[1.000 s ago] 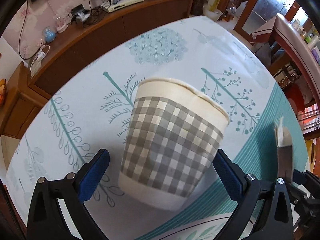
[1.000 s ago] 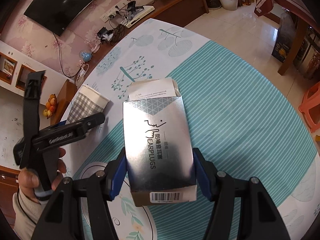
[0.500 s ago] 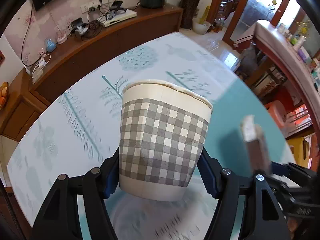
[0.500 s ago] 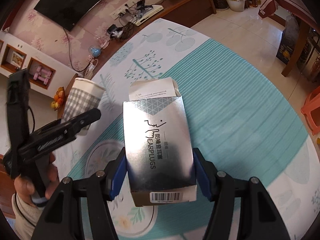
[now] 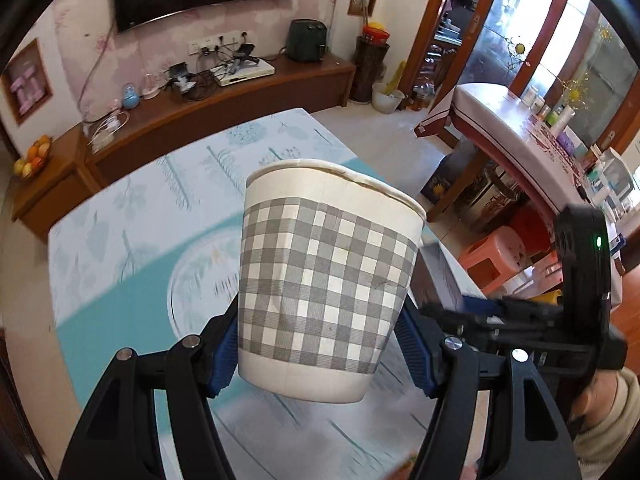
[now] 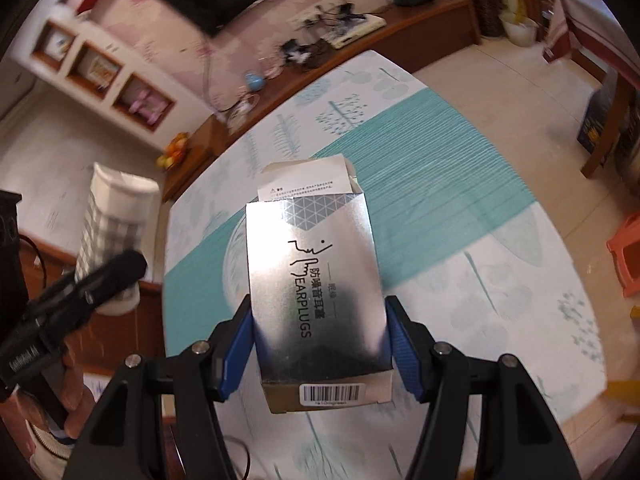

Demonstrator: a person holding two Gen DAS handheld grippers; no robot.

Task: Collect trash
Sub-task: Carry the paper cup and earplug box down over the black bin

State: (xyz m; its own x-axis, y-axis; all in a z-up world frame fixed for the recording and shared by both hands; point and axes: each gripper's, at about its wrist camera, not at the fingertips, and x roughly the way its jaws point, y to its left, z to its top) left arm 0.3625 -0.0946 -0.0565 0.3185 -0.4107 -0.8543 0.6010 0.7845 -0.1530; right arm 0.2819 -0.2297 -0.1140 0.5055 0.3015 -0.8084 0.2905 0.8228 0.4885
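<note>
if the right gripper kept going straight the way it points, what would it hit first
Likely the table. The right gripper, shut on the silver earplugs box, looks lifted and angled down at the tablecloth's teal striped band. Nothing else shows in that line, though depth is uncertain through the fisheye.

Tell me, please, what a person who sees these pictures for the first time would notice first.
First, the grey checked paper cup, filling the middle of the left view, clamped in the left hand-held gripper above the table. Next, the shiny silver box printed EARPLUGS, its top flap open, clamped in the right hand-held gripper. Behind both lies the white and teal tablecloth.
</note>
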